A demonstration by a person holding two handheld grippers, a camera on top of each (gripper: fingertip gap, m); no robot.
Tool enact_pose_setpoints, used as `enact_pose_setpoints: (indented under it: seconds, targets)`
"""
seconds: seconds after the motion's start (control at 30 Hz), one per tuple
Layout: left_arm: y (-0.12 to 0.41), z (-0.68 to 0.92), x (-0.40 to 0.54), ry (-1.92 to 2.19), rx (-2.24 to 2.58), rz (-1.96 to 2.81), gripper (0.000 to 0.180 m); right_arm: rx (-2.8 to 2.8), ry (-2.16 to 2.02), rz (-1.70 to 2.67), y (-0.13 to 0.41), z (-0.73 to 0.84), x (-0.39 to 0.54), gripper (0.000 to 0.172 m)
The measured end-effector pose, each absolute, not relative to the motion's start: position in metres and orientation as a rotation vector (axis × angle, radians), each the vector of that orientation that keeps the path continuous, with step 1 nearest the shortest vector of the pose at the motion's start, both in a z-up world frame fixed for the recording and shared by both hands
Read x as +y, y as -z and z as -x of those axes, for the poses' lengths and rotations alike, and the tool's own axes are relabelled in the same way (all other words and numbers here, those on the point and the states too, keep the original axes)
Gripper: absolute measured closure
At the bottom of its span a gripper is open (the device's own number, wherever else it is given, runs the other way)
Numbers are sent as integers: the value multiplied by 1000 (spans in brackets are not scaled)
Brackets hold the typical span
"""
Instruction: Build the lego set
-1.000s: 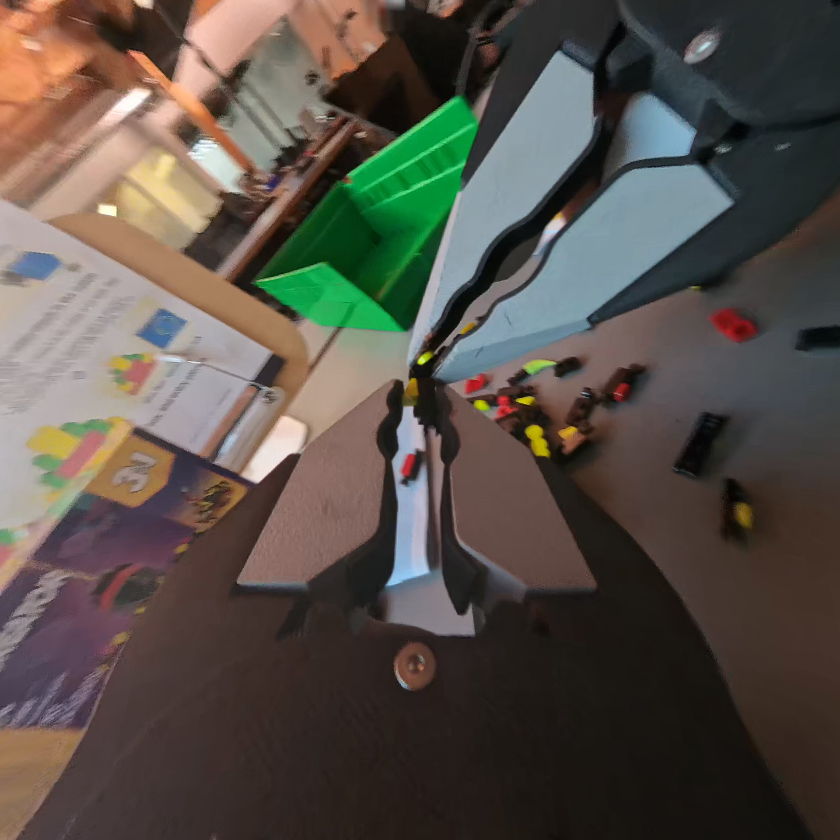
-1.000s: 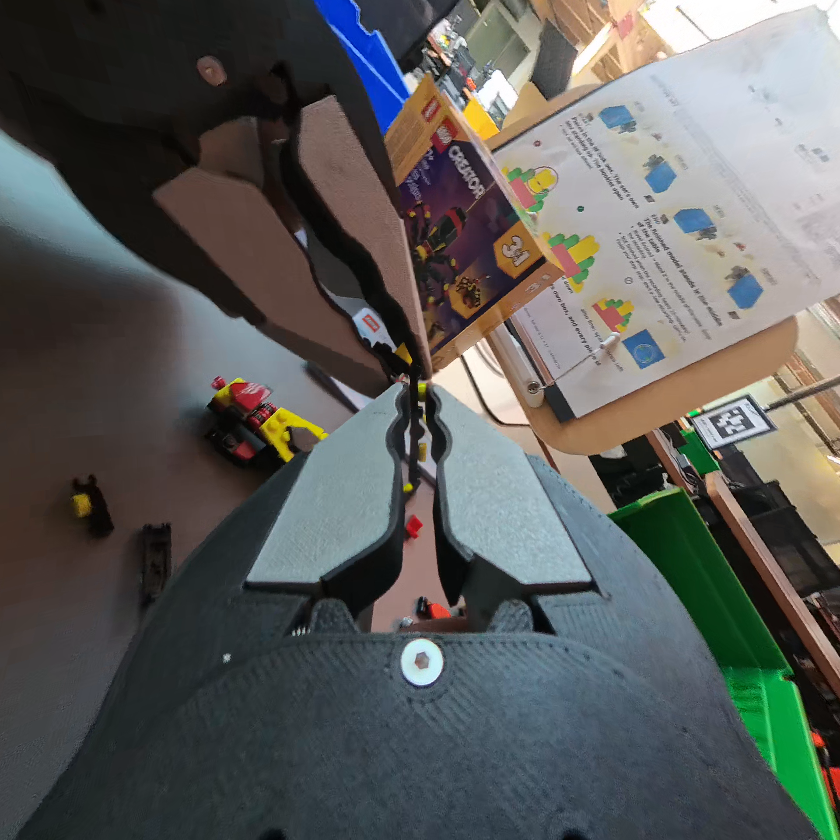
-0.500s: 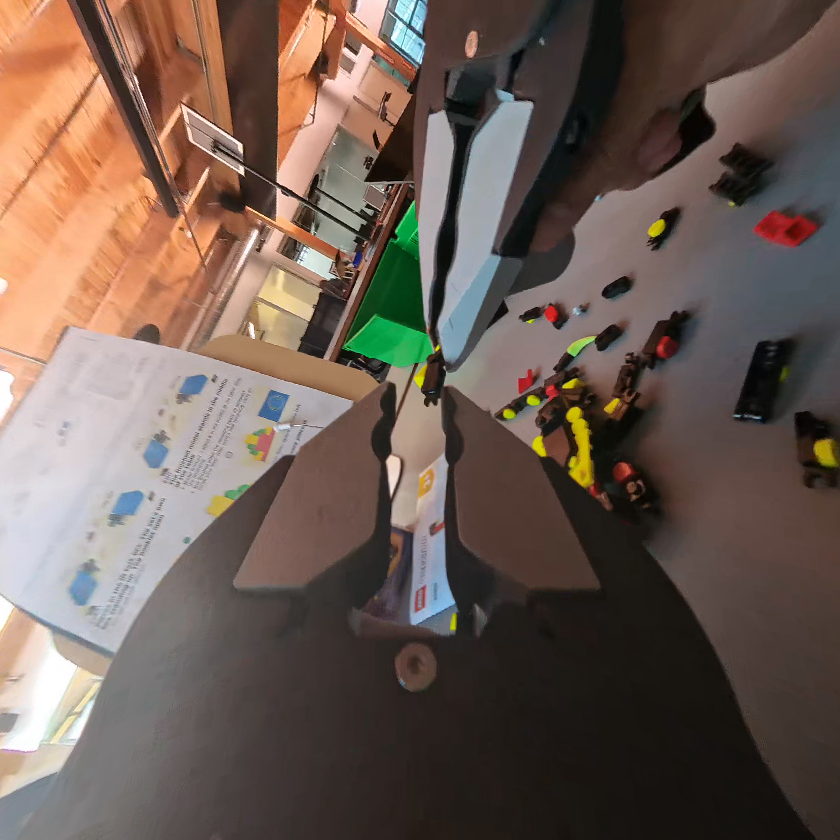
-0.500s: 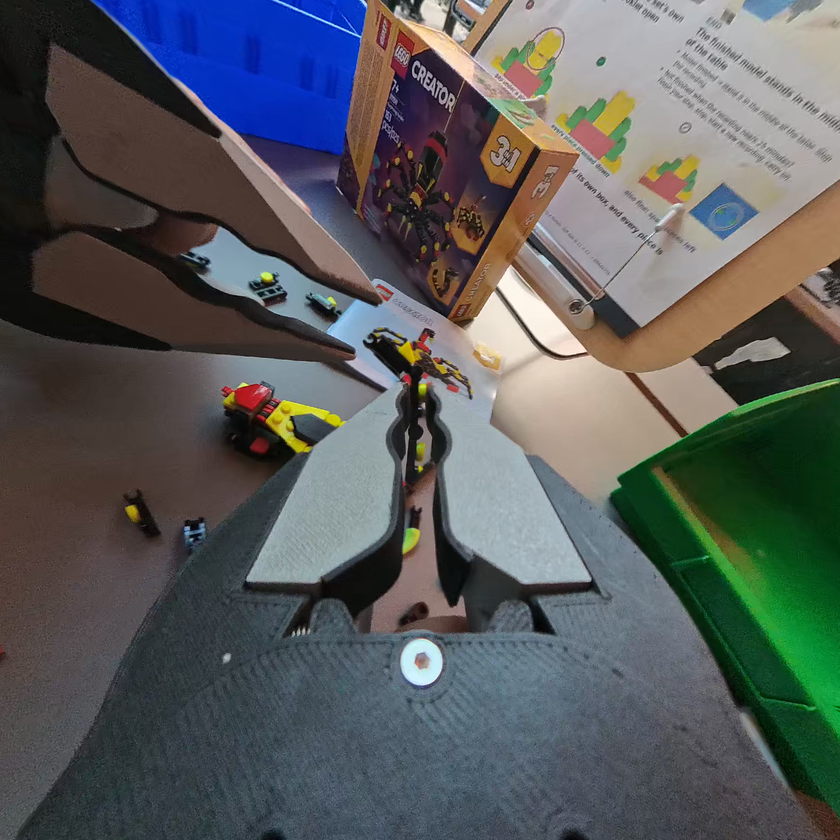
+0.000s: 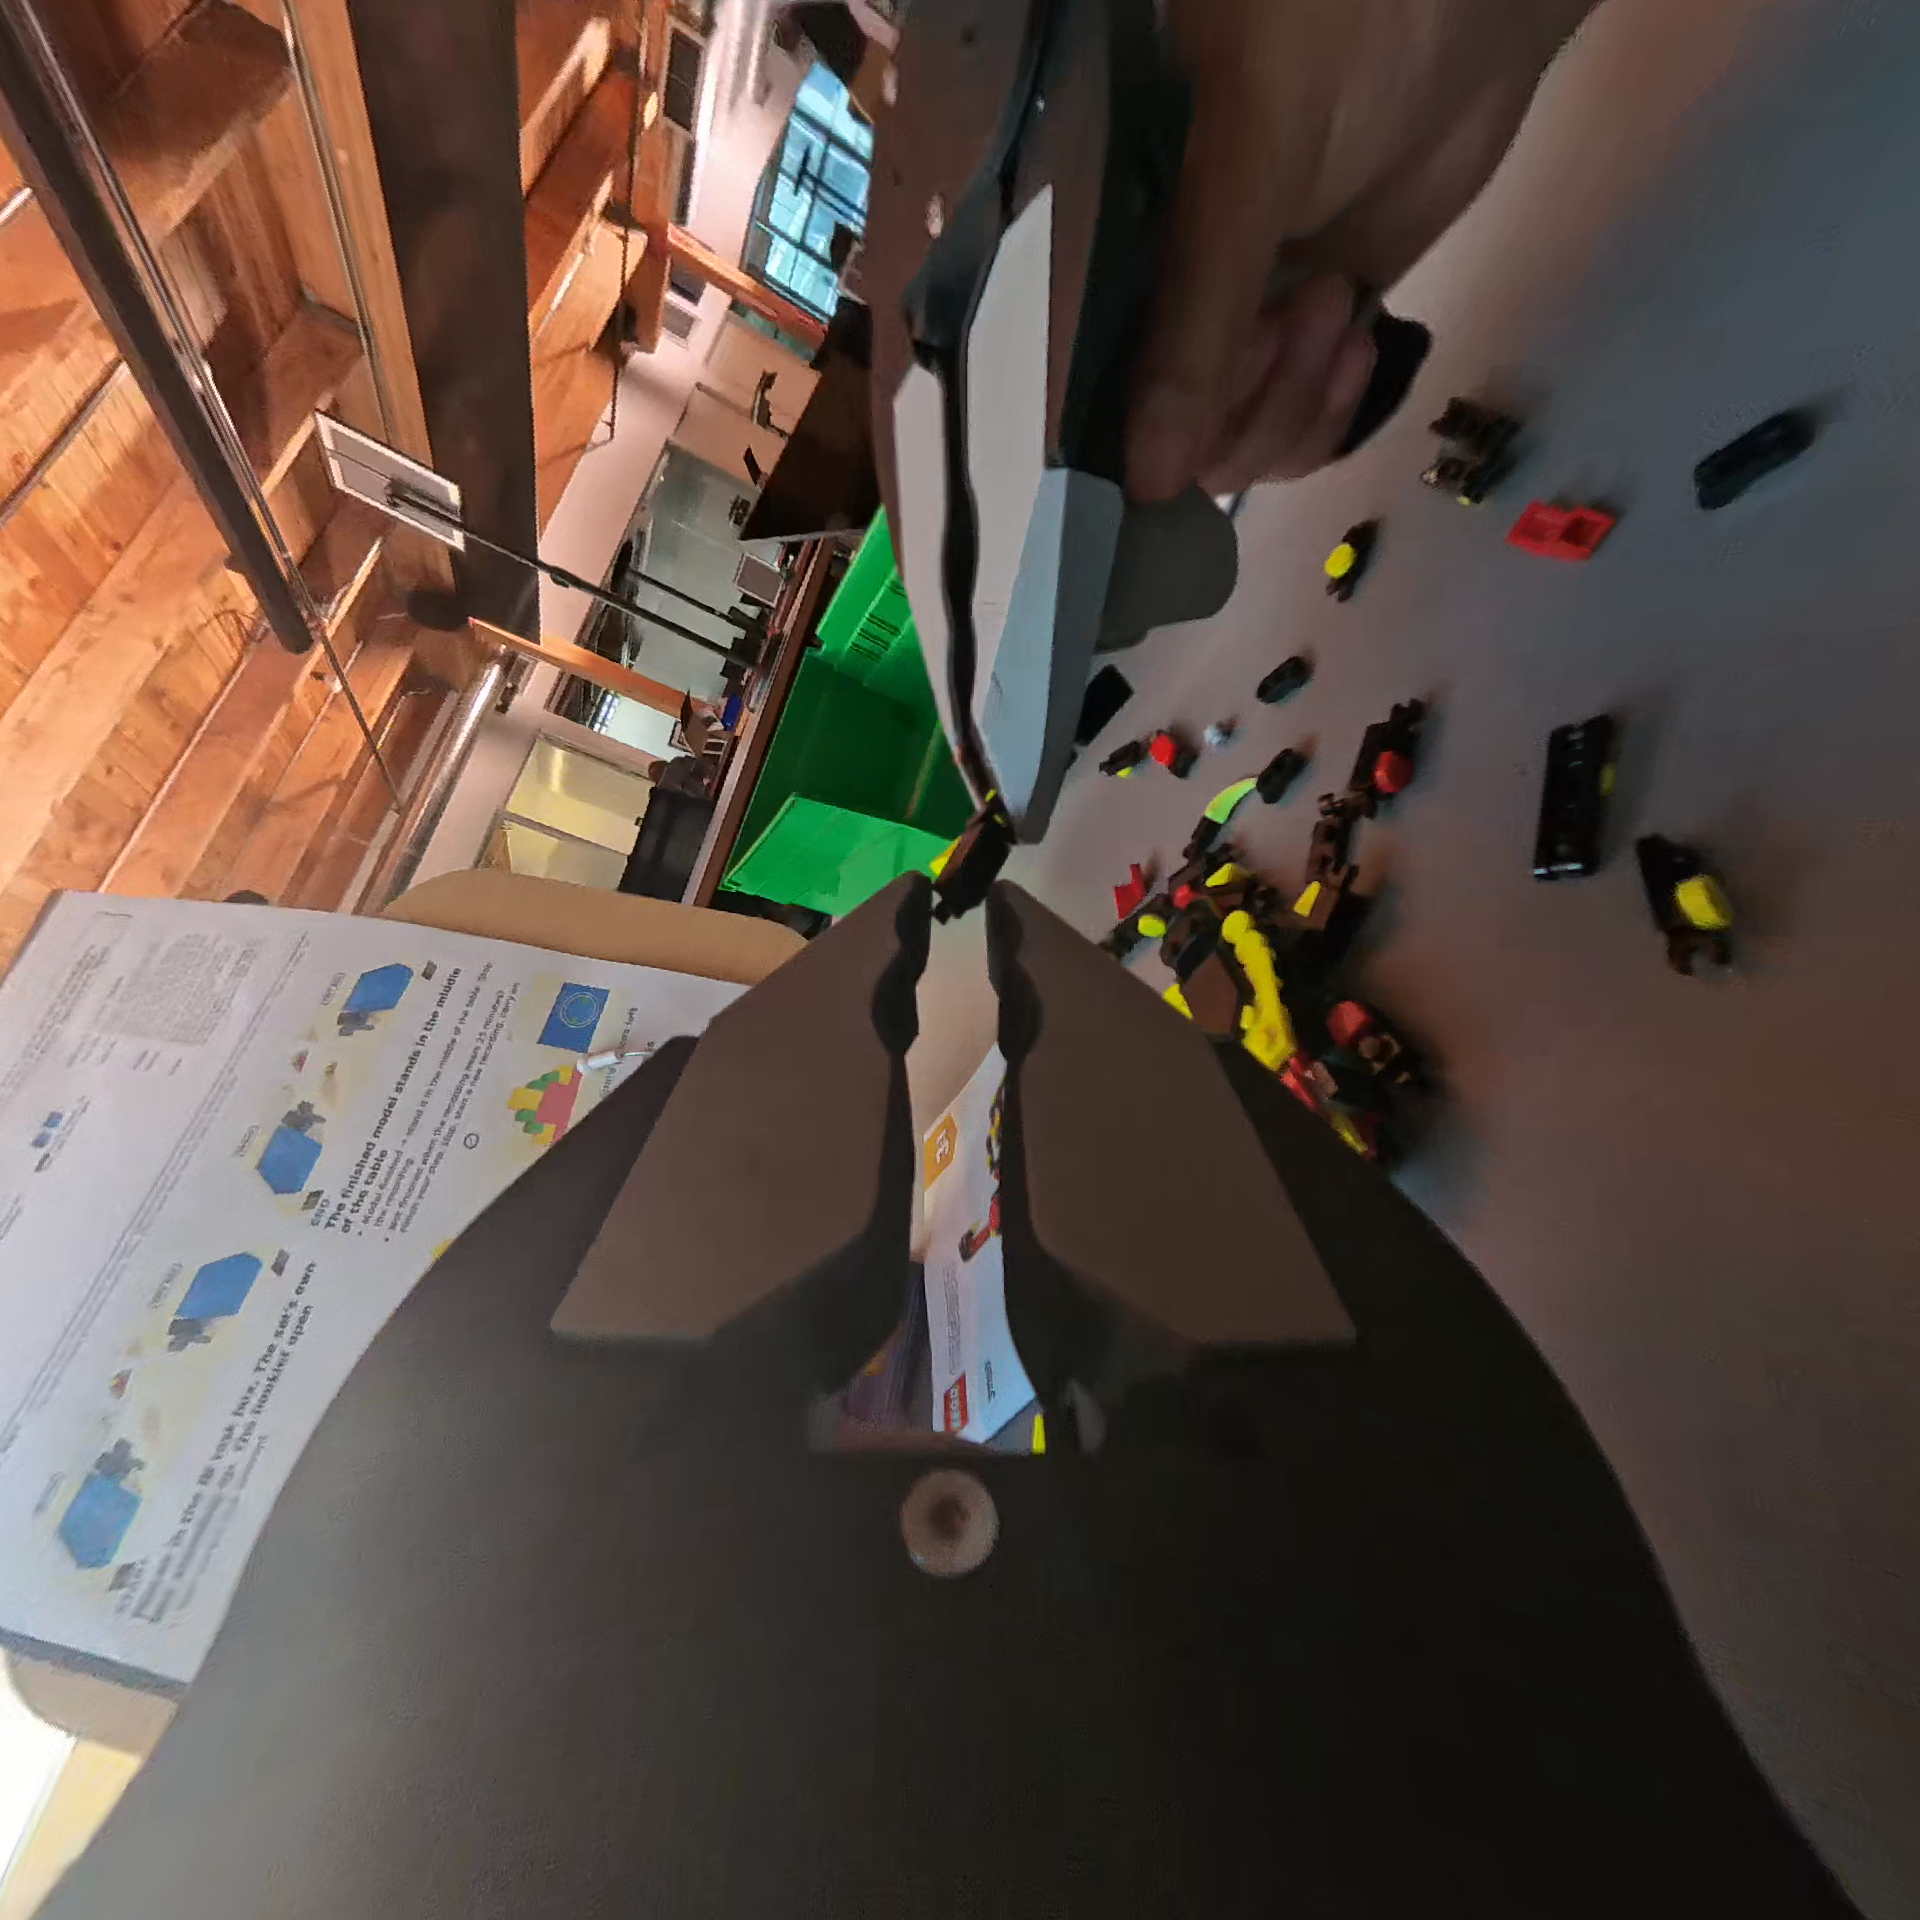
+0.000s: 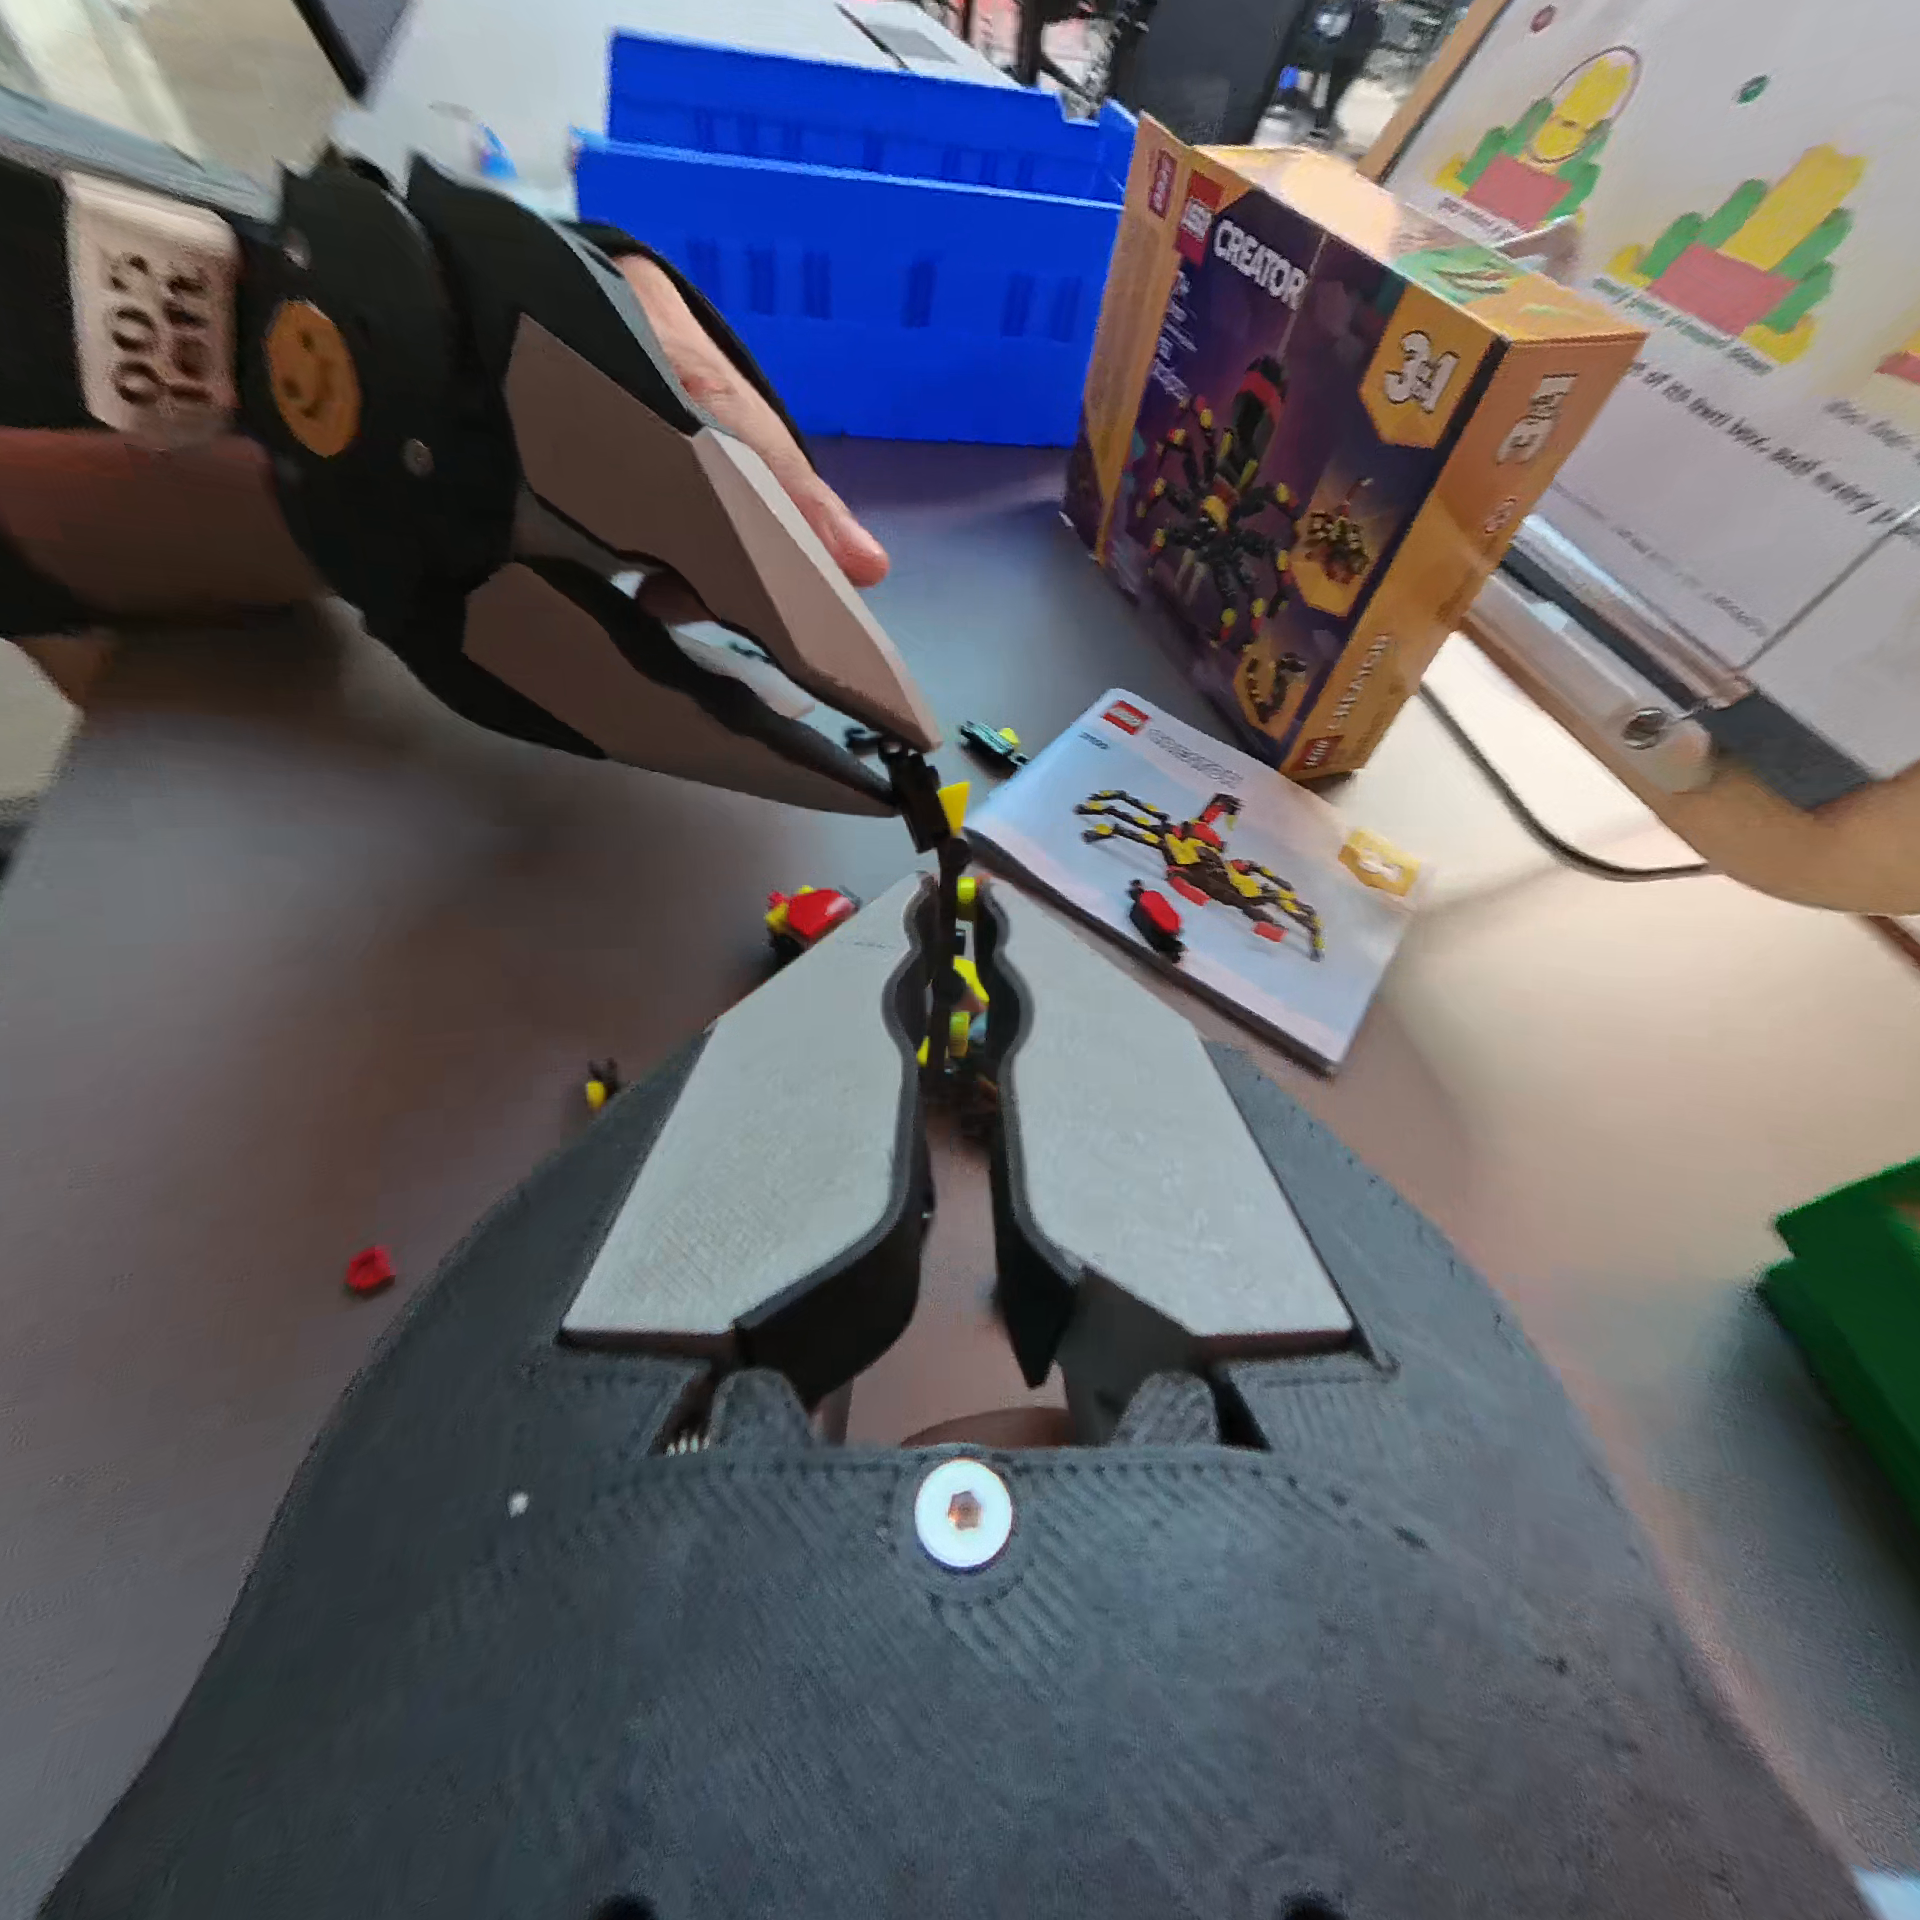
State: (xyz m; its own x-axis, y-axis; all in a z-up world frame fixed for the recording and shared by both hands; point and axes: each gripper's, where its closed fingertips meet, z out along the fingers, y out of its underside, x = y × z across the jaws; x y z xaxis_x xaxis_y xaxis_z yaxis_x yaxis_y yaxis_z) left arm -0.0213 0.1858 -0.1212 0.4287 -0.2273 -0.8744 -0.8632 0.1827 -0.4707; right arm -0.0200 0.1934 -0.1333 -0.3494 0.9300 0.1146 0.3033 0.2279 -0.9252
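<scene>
1. Both tongs meet on one black brick strip point(image 6: 940, 935) dotted with yellow studs, held in the air above the dark tabletop point(image 6: 312, 935).
2. The right gripper point(image 6: 951, 904) is clamped on the strip's lower length, and its pads press it from both sides.
3. The left gripper point(image 6: 909, 774) pinches the strip's upper end between its tips. A pale tag point(image 6: 156, 322) with dark printed characters sits on its body.
4. Near the tabletop's far edge stands an orange and purple toy box point(image 6: 1351, 416) bearing a brand logo and a spider picture. Blue bins point(image 6: 831, 260) stand behind it.
5. A printed booklet point(image 6: 1195, 862) lies flat just before the box.
6. Loose bricks point(image 5: 1247, 966), black, yellow and red, are scattered across the tabletop.
</scene>
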Motion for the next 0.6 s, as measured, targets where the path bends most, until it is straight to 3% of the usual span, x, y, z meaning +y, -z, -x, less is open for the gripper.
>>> enact_pose_setpoints:
  seconds: [0.13,0.3,0.4,0.53,0.6]
  targets:
    - [115,13,178,-451,1053,1327,172,-1817,-1448,1233,130,13,182,169]
    - [122,17,184,-586,1081,1330,176,-1850,-1581,1232,131,10,170,169]
    - [133,24,189,-623,1097,1380,176,-1865,-1367,1193,139,17,172,169]
    - [147,28,191,-468,1041,1546,148,-1842,-902,1045,146,23,196,168]
    - [146,27,193,-417,992,1567,146,-1866,-716,915,149,23,197,169]
